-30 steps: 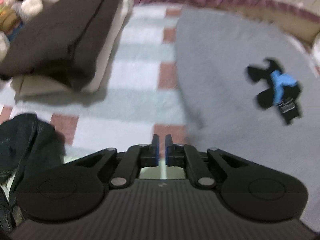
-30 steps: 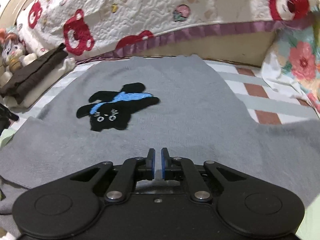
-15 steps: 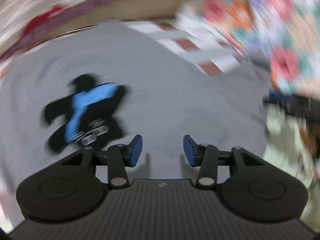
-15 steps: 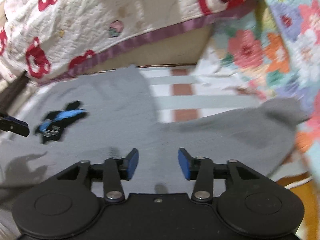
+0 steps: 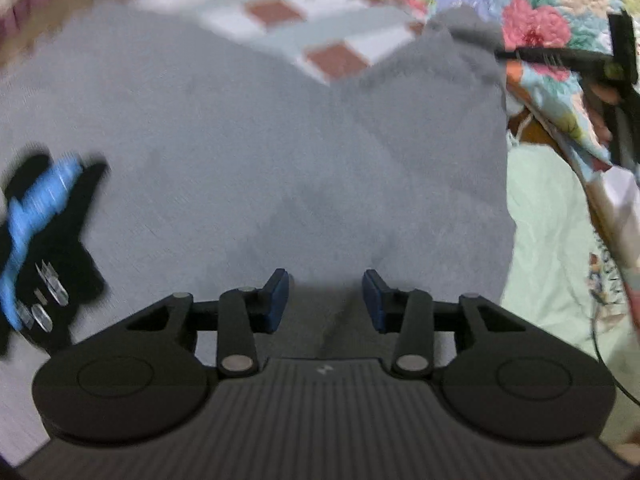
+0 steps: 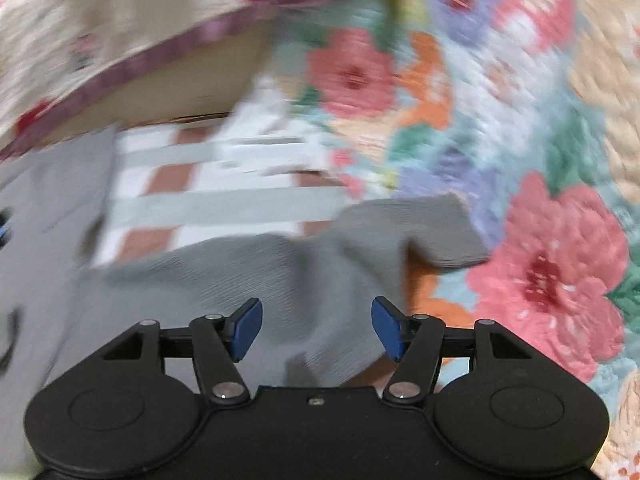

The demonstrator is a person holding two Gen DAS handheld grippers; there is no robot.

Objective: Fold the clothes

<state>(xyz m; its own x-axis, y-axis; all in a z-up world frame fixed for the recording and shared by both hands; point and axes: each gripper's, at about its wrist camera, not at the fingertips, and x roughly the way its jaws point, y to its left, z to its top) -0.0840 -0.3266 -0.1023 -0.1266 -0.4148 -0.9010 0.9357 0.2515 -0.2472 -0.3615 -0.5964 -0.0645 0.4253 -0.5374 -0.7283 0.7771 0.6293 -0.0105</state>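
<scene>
Both tools stand spread, holding nothing: left gripper (image 5: 324,296) over the grey knit sweater (image 5: 248,128) spread flat on the bed, right gripper (image 6: 317,326) before its sleeve (image 6: 404,232) at one o'clock. Pinching one layer there would likely drag and bunch it.

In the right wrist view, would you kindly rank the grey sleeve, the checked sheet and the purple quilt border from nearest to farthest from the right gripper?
1. Grey sleeve: directly under and ahead of the open right gripper.
2. Checked sheet: beyond the sleeve, left of centre.
3. Purple quilt border: farthest, upper left, along the bed's far edge.
</scene>
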